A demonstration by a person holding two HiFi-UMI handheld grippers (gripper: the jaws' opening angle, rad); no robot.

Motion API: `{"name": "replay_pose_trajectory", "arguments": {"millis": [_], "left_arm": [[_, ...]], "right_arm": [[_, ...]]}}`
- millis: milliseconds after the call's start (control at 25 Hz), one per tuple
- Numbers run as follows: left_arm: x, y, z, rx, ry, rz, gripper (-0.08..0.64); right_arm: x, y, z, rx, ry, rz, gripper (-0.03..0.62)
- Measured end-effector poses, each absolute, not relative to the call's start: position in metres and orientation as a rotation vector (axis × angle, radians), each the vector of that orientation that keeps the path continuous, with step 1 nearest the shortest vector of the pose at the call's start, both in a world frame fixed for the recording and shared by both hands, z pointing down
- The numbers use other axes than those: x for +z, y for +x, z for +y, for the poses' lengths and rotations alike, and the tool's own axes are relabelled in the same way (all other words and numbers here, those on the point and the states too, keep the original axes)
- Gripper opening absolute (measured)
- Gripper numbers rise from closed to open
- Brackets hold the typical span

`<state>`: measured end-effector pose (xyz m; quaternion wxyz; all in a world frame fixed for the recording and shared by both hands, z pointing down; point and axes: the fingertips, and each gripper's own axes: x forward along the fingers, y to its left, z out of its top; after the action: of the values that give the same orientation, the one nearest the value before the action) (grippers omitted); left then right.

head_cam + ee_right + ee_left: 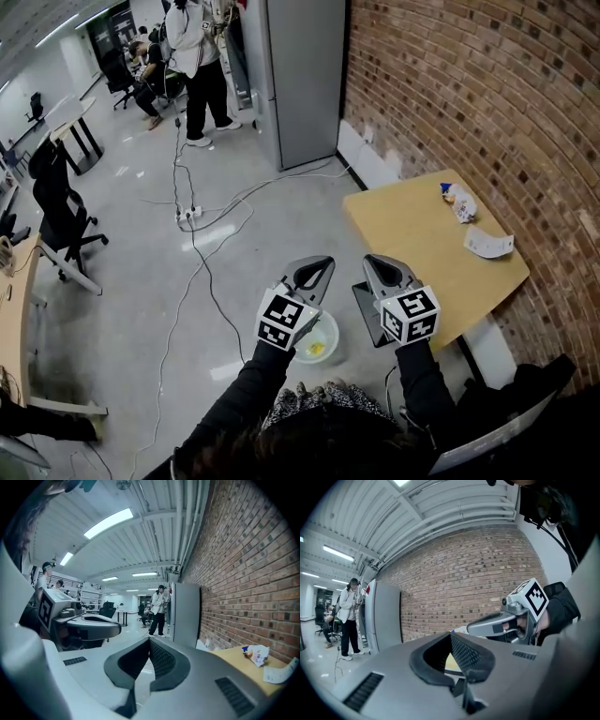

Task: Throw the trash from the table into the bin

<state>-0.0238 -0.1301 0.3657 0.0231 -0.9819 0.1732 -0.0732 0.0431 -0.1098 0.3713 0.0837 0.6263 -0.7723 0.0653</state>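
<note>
A wooden table (422, 246) stands against the brick wall. On it lie a crumpled wrapper (459, 202) (255, 654) and a white paper slip (488, 243) (280, 672). A white bin (320, 343) with yellow trash inside sits on the floor beside the table's near corner. My left gripper (317, 267) (451, 635) is held up above the bin, shut and empty. My right gripper (384, 266) (149, 641) is level with it, over the table's near edge, also shut with nothing in it. Both point away from me, short of the trash.
A tall grey cabinet (300, 75) stands by the wall beyond the table. Cables and a power strip (190, 214) run across the floor. An office chair (58, 211) and desks are at the left. People (199, 66) stand at the far end.
</note>
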Motion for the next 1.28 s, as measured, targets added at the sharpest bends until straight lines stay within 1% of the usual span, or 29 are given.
{"name": "replay_pose_trajectory", "arguments": {"millis": [320, 800, 1080, 1280], "left_arm": [[0.356, 0.004, -0.111, -0.19, -3.05, 0.404, 0.005], [0.364, 0.048, -0.08, -0.175, -3.072, 0.19, 0.005], [0.37, 0.084, -0.068, -0.181, -3.075, 0.149, 0.005], [0.371, 0.125, -0.056, -0.174, -3.085, 0.143, 0.005]], "right_arm": [[0.354, 0.086, -0.074, 0.185, 2.067, -2.197, 0.014], [0.352, 0.141, -0.027, 0.167, 2.264, -2.009, 0.012], [0.355, 0.198, 0.001, 0.203, 2.401, -1.941, 0.012], [0.354, 0.243, 0.018, 0.197, 2.422, -1.907, 0.012]]}}
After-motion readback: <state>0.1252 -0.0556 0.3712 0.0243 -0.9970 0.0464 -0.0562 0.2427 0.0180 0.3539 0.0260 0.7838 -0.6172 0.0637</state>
